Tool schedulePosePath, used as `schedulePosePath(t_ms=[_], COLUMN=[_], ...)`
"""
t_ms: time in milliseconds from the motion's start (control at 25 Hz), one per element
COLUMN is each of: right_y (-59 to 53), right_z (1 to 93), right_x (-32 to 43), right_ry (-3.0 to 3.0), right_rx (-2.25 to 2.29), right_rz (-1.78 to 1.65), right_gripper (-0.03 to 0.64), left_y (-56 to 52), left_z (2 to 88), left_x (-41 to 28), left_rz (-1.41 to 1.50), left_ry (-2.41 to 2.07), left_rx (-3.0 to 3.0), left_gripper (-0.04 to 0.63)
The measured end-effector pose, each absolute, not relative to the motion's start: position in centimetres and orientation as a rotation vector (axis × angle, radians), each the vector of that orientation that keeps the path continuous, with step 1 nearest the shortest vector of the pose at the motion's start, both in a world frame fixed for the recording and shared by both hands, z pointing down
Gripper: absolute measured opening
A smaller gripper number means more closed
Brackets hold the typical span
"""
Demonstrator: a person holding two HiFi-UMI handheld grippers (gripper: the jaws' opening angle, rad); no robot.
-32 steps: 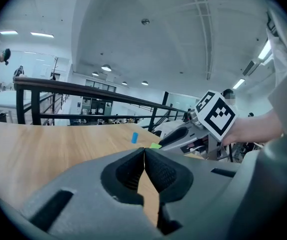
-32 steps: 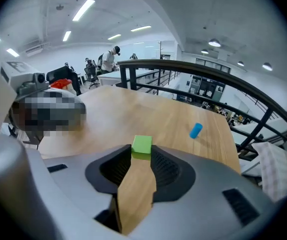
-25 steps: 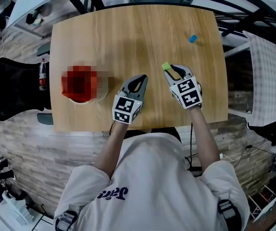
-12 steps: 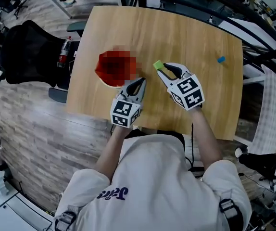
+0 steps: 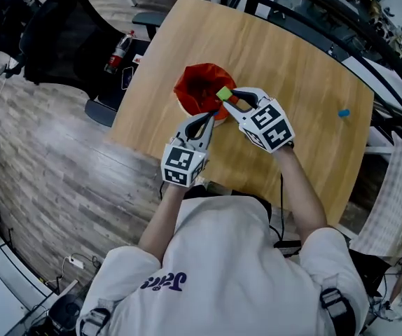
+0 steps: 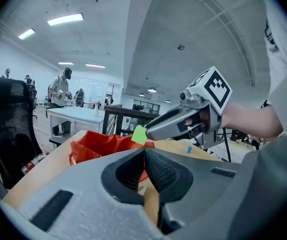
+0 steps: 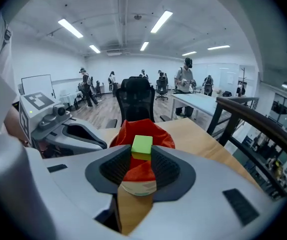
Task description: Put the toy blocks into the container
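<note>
Setting: open-plan room with a wood-plank floor, ceiling strip lights and several people standing in the background of the right gripper view.
Worktop: pale wooden worktop with rounded corners, seen from steeply above in the head view.
Container: red container with crumpled red walls and a pale base, standing near the worktop's 9 o'clock edge.
Right gripper: right gripper reaches in from the container's 4 o'clock side; its fingers are narrowed onto the green block, which sits clamped at their very tips.
Green block: lime-coloured cube raised off the worktop, at the container's 3 o'clock rim in the head view, with the red walls directly behind it in the right gripper view.
Left gripper: left gripper lies at the container's 6 o'clock, pointing toward it; its fingers meet at the tips with nothing between them.
Blue block: small blue block lies alone on the worktop, well apart from the container, toward its 3 o'clock.
Surroundings: black office chair stands off the worktop at the container's 10 o'clock, with a bottle just beside it.
</note>
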State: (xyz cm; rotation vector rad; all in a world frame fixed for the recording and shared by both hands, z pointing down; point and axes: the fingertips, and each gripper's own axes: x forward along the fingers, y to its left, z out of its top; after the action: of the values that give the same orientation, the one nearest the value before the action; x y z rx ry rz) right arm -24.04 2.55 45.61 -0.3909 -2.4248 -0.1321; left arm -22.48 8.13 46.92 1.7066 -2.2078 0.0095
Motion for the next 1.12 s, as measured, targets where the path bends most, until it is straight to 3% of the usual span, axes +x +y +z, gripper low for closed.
schedulePosePath(t_ms=[320,600,1120], right_y=[5.3,5.5,-3.4], right_z=[48.1,47.2,46.3], right_x=[-25.9,-25.0,-13.1], right_ry=[-2.280,-2.347,-2.448], right_rx=[-0.481,-0.443,-0.055], right_rz=[-0.350,-0.319,-0.082], right_gripper=[0.133,0.133,0.133], left_y=[11.2,11.2,2.7], left_z=[47.4,47.5,47.2], left_x=[-23.9,-22.9,-15.1], left_rz=[-0.030,-0.035,0.040], left_ry=[-2.254,-2.242,-2.021], left_rx=[1.625,1.651,1.930], left_gripper=[0.014,0.014,0.014])
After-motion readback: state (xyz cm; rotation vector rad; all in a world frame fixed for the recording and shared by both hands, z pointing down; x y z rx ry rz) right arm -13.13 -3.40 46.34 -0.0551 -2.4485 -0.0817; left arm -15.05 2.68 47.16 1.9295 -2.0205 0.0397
